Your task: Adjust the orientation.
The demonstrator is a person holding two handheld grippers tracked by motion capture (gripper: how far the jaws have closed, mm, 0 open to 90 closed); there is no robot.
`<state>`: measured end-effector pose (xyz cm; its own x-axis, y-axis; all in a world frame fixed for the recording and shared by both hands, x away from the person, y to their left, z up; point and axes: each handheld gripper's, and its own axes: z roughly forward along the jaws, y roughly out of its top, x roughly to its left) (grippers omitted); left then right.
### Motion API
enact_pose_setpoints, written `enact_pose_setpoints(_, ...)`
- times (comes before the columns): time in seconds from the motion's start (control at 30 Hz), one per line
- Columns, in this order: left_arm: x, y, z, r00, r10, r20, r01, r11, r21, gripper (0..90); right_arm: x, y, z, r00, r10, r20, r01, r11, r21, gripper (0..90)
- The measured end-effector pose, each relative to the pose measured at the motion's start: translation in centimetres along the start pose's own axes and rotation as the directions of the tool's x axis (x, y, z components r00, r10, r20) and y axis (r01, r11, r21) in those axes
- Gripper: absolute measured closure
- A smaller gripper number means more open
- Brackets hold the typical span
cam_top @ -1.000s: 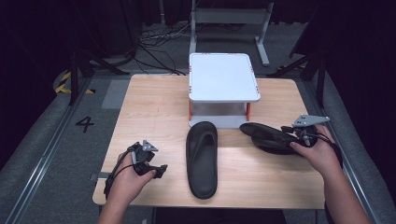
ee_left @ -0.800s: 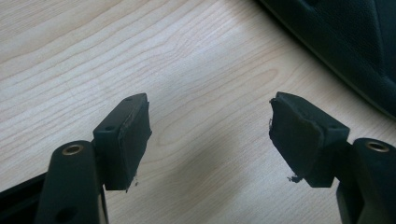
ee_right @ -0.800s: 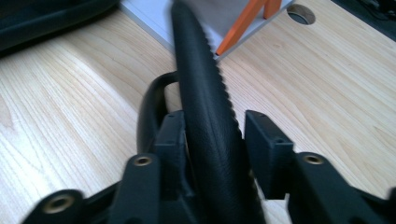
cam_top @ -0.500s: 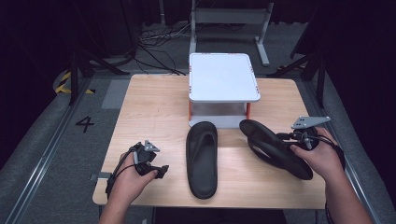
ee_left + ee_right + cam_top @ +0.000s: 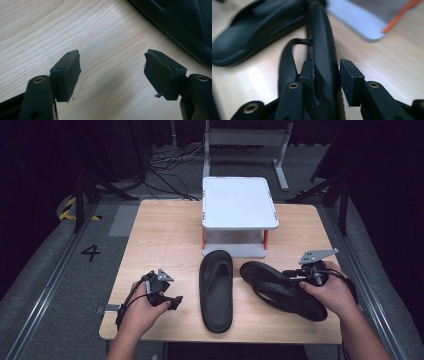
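A black flip-flop (image 5: 216,290) lies flat on the wooden table (image 5: 160,235), toe toward the near edge; its edge also shows in the left gripper view (image 5: 185,22). A second black flip-flop (image 5: 282,291) (image 5: 324,50) is tilted on its edge to the right of the first, with my right gripper (image 5: 301,279) (image 5: 327,67) shut on its sole. My left gripper (image 5: 169,297) (image 5: 112,67) rests open near the front left of the table, nothing between its pads, just left of the flat flip-flop.
A white platform (image 5: 239,202) on orange legs stands at the back middle of the table, right behind the flip-flops. Bare wood lies left of it. Cables and stand legs are on the floor beyond the table.
The right gripper has swung the held flip-flop from lying crosswise to a diagonal, and brought it nearer and lower. The left hand and the flat flip-flop have stayed put.
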<state>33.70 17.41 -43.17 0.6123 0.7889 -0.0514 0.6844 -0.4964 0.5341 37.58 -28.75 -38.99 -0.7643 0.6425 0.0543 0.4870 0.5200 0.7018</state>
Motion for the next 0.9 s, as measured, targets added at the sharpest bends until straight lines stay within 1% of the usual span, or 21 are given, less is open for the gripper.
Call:
enact_pose_setpoints(0.03, 0.0, 0.0, 0.0, 1.0, 0.009, -0.003, -0.009, 1.0, 0.0, 29.7, -0.3, -0.2, 0.1, 0.9994, -0.004, 0.035, 0.005, 1.0, -0.012, 68.3)
enact_pose_setpoints(0.1, 0.1, 0.0, 0.1, 0.9999, 0.016, -0.003, -0.016, 0.9999, 0.0, 29.7, -0.9, -0.6, 0.6, 0.9948, -0.016, 0.101, 0.018, 1.0, -0.024, 70.4)
enact_pose_setpoints(0.13, 0.1, 0.0, 0.1, 0.9999, 0.011, -0.003, -0.011, 0.9999, -0.001, 29.7, -1.2, -0.7, 0.7, 0.9931, -0.013, 0.116, 0.016, 1.0, -0.025, 71.0)
enact_pose_setpoints(0.17, 0.2, 0.0, 0.1, 0.9999, 0.011, -0.004, -0.011, 0.9999, -0.005, 29.7, -1.5, -0.9, 0.9, 0.992, -0.009, 0.126, 0.013, 0.999, -0.034, 71.4)
enact_pose_setpoints(0.2, 0.1, 0.0, 0.1, 1.0, 0.0, -0.004, 0.0, 1.0, -0.006, 29.7, -1.8, -1.0, 1.0, 0.9916, 0.001, 0.13, 0.004, 0.999, -0.042, 71.8)
enact_pose_setpoints(0.23, 0.3, 0.0, 0.0, 0.9998, 0.015, -0.01, -0.015, 0.9999, -0.008, 29.7, -2.0, -1.2, 1.1, 0.9907, 0.007, 0.136, 0.0, 0.999, -0.053, 72.0)
enact_pose_setpoints(0.27, 0.2, 0.0, 0.0, 0.9999, 0.009, -0.007, -0.009, 0.9999, -0.007, 29.7, -2.2, -1.3, 1.1, 0.9901, 0.012, 0.14, -0.004, 0.998, -0.058, 71.3)
enact_pose_setpoints(0.3, 0.2, 0.0, 0.1, 0.9999, 0.015, -0.005, -0.015, 0.9998, -0.009, 29.7, -2.5, -1.5, 1.3, 0.9869, 0.01, 0.161, 0.002, 0.997, -0.073, 69.3)
enact_pose_setpoints(0.33, 0.2, 0.0, 0.1, 0.9999, 0.015, -0.005, -0.015, 0.9998, -0.009, 29.7, -2.5, -1.5, 1.3, 0.9869, 0.01, 0.161, 0.002, 0.997, -0.073, 69.3)
enact_pose_setpoints(0.37, 0.2, 0.0, 0.1, 0.9999, 0.013, -0.004, -0.013, 0.9999, -0.007, 29.7, -2.7, -1.7, 1.4, 0.9835, 0.001, 0.181, 0.014, 0.996, -0.083, 69.1)
enact_pose_setpoints(0.4, 0.1, 0.0, 0.2, 0.9999, 0.012, 0.0, -0.012, 0.9999, -0.005, 29.7, -3.0, -1.9, 1.7, 0.9809, 0.003, 0.194, 0.014, 0.996, -0.09, 69.4)
enact_pose_setpoints(0.43, 0.1, 0.0, 0.2, 0.9999, 0.012, 0.0, -0.012, 0.9999, -0.005, 29.7, -3.0, -1.9, 1.7, 0.9809, 0.003, 0.194, 0.014, 0.996, -0.09, 69.4)
enact_pose_setpoints(0.5, 0.0, 0.0, 0.2, 1.0, 0.005, 0.0, -0.005, 1.0, -0.008, 29.7, -3.2, -2.2, 2.0, 0.9769, 0.001, 0.214, 0.021, 0.994, -0.104, 70.0)
enact_pose_setpoints(0.53, 0.1, 0.0, 0.1, 0.9999, 0.011, 0.001, -0.011, 0.9999, -0.007, 29.7, -3.3, -2.3, 2.1, 0.9761, 0.001, 0.217, 0.021, 0.995, -0.102, 70.1)
enact_pose_setpoints(0.6, 0.1, 0.0, 0.2, 1.0, 0.009, 0.002, -0.009, 0.9999, -0.009, 29.7, -3.5, -2.4, 2.3, 0.9726, 0.001, 0.232, 0.027, 0.993, -0.114, 70.0)
enact_pose_setpoints(0.63, 0.1, 0.0, 0.2, 1.0, 0.006, 0.004, -0.006, 0.9999, -0.008, 29.7, -3.6, -2.5, 2.4, 0.9699, 0.002, 0.243, 0.028, 0.992, -0.121, 69.8)
enact_pose_setpoints(0.67, 0.1, 0.0, 0.3, 1.0, 0.01, 0.002, -0.01, 1.0, -0.002, 29.7, -3.8, -2.6, 2.5, 0.9641, -0.003, 0.265, 0.039, 0.991, -0.129, 68.4)
enact_pose_setpoints(0.7, 0.1, 0.0, 0.3, 1.0, 0.01, 0.002, -0.01, 1.0, -0.002, 29.7, -4.0, -2.8, 2.6, 0.9531, -0.009, 0.303, 0.05, 0.99, -0.129, 68.2)
enact_pose_setpoints(0.8, 0.1, 0.0, 0.3, 0.9998, 0.017, 0.003, -0.017, 0.9998, -0.001, 29.7, -4.5, -3.1, 2.6, 0.9539, 0.014, 0.3, 0.027, 0.991, -0.132, 67.4)
enact_pose_setpoints(0.87, 0.1, 0.0, 0.3, 0.9998, 0.021, 0.001, -0.021, 0.9998, -0.004, 29.7, -4.6, -3.2, 2.5, 0.9516, 0.017, 0.307, 0.024, 0.991, -0.13, 67.0)
enact_pose_setpoints(0.9, 0.2, 0.1, 0.4, 0.9994, 0.034, 0.0, -0.034, 0.9994, -0.009, 29.7, -4.7, -3.2, 2.3, 0.9513, 0.021, 0.308, 0.022, 0.991, -0.136, 66.6)
